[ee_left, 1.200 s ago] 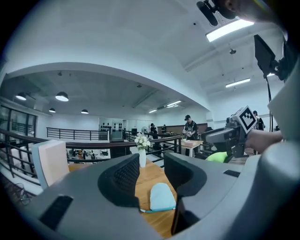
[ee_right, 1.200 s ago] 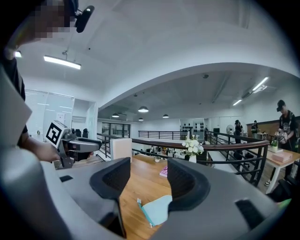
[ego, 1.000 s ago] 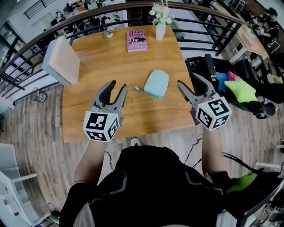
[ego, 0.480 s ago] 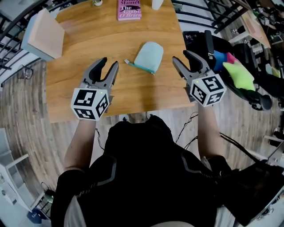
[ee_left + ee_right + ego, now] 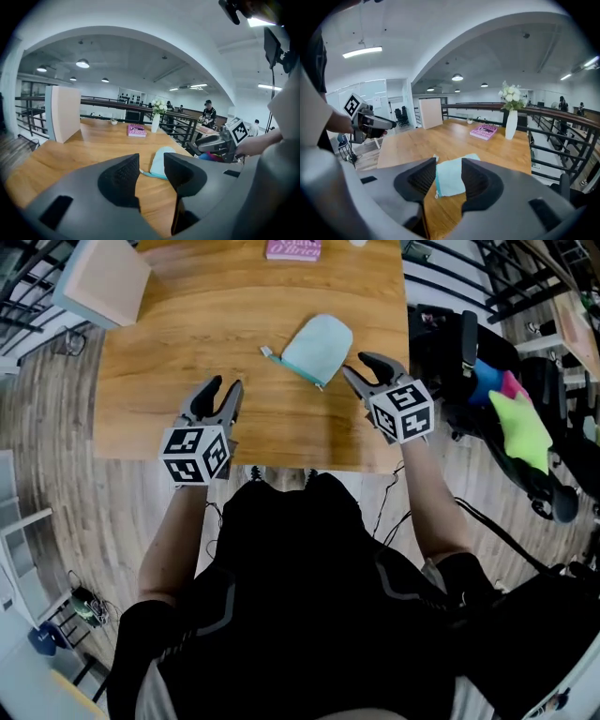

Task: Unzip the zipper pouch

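Observation:
A light blue zipper pouch (image 5: 317, 345) lies flat on the wooden table (image 5: 187, 343), its zipper edge toward me and the pull tab at its left end. My right gripper (image 5: 361, 367) hovers just right of the pouch's near corner. Its jaws are closing with nothing pressed between them. In the right gripper view the pouch (image 5: 451, 180) shows through the gap, lying beyond the gripper (image 5: 449, 171). My left gripper (image 5: 223, 388) hangs open over the table's near edge, well left of the pouch (image 5: 161, 161), which lies ahead of its empty jaws.
A pink book (image 5: 292, 249) lies at the table's far side, with a white vase of flowers (image 5: 511, 123) next to it. A pale box (image 5: 101, 282) stands on the far left corner. A chair with bright cushions (image 5: 520, 423) is right of the table, railings behind.
My right gripper has moved left to the pouch's near corner and its jaws have narrowed. The head view has tilted down, so the table sits higher in frame.

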Available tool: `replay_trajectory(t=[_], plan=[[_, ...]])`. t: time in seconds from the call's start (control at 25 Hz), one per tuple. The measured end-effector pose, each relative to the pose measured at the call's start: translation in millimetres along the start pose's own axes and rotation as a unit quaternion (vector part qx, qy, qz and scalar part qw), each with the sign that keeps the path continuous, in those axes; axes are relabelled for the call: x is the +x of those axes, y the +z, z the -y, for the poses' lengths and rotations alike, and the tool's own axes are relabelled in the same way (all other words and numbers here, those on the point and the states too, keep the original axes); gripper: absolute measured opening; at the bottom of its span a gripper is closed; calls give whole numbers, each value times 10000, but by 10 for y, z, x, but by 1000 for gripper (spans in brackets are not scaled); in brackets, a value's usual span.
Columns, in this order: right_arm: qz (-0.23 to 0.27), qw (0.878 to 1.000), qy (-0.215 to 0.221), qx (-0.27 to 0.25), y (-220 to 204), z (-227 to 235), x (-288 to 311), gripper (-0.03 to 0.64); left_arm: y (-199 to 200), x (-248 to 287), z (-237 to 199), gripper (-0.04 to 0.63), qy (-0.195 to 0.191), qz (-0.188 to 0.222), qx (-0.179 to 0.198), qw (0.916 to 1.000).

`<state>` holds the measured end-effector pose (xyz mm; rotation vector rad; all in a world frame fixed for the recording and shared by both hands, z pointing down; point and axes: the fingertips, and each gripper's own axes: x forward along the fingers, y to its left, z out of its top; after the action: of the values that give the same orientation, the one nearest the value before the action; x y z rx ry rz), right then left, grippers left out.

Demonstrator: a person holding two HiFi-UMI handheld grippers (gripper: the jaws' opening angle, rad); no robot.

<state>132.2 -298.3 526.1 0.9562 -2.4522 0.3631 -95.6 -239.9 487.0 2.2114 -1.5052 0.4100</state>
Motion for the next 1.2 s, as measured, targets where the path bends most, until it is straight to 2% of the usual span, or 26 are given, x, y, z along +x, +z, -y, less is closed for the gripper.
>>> replay_trajectory(t=[0.16, 0.32, 0.44, 0.56, 0.8, 0.92, 1.2], plan=[[-388, 9984, 381, -154, -352, 24, 250, 179, -261, 11, 65, 179, 189, -171, -90, 9996], [-738, 9925, 780, -584, -604, -51, 500, 177, -443, -44, 84, 179, 546, -251, -309, 9977], [-1008, 9829, 1103, -1072, -801, -139, 671, 166, -529, -105, 121, 179, 774, -243, -486, 9955], [-1240, 9721, 1307, -1503, -978, -227, 871, 167, -610, -211, 135, 179, 827, -345, -457, 9949], [-1619, 9530, 1673, -1941, -1238, -327, 1071, 167, -702, -474, 51, 179, 1193, -371, -647, 9900], [-1802, 9450, 1745, -2098, -1345, -341, 1107, 163, -766, -490, 57, 179, 1205, -361, -687, 9897], [-1809, 9425, 1933, -2040, -1355, -299, 1170, 130, -775, -474, 79, 179, 1085, -355, -575, 9918]])
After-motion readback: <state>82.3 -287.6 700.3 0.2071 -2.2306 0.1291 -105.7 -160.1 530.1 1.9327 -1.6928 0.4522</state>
